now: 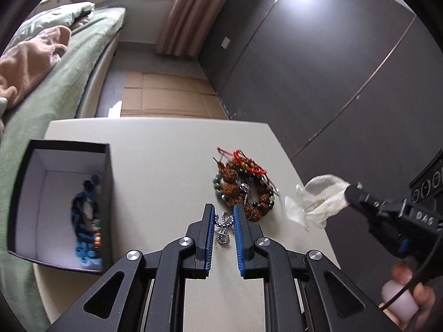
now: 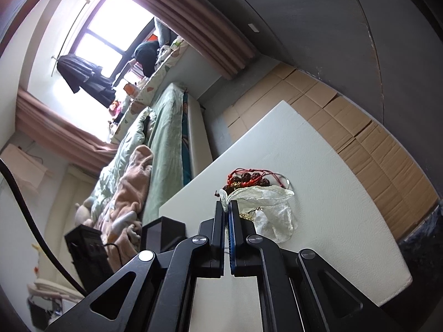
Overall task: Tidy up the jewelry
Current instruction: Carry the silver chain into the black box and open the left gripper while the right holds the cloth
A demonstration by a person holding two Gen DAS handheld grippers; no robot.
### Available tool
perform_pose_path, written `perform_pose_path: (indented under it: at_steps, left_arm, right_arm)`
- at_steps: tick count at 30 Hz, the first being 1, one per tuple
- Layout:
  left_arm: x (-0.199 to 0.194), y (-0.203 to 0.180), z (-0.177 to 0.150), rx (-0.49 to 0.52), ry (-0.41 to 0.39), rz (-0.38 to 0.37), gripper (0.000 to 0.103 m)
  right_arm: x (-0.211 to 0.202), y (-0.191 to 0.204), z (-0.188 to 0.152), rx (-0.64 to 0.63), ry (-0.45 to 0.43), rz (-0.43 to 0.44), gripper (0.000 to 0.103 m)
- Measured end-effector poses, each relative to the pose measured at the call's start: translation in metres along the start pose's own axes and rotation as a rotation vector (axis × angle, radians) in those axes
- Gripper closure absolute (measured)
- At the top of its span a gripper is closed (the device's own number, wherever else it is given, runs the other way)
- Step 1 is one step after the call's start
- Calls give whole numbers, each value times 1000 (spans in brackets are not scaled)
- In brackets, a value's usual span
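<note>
A silver rope chain (image 1: pixel 223 228) hangs pinched between the blue pads of my left gripper (image 1: pixel 224 210), just above the white table (image 1: pixel 155 166). Behind it lies a pile of beaded bracelets with red cord (image 1: pixel 241 185) (image 2: pixel 249 178). An open black box (image 1: pixel 108 193) (image 2: pixel 163 232) stands at the left, and blue beaded jewelry (image 1: pixel 85 221) lies inside it. My right gripper (image 2: pixel 227 204) (image 1: pixel 350 193) is shut on the edge of a white fabric pouch (image 2: pixel 271 207) (image 1: pixel 318 202), in which a bit of gold chain (image 2: pixel 249 215) shows.
A bed with a green cover (image 1: pixel 55 83) runs along the table's left side. Flattened cardboard (image 1: pixel 166 96) covers the floor beyond the far edge. Dark cabinet doors (image 1: pixel 318 69) stand to the right. A person's hand (image 1: pixel 409 290) holds the right gripper's handle.
</note>
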State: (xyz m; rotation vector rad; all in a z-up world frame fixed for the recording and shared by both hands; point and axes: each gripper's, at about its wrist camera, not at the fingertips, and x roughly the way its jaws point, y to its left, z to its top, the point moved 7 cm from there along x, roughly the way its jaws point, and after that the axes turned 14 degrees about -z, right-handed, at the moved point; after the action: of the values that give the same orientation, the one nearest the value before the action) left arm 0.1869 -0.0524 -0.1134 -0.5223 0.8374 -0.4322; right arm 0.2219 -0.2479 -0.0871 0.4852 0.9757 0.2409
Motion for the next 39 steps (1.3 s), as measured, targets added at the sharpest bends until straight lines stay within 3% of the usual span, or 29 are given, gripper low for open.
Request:
perform_pose_path:
  at_steps: [9, 17, 39]
  left_arm:
    - [-44, -8, 12, 19, -99, -29, 89]
    - [-100, -23, 40, 57, -241, -16, 89]
    - [-207, -108, 116, 301, -392, 139, 89]
  right_arm:
    - [3, 15, -9, -55, 1, -2, 99]
    - [9, 36, -15, -94, 1, 42, 99]
    - [20, 45, -5, -12, -18, 113, 99]
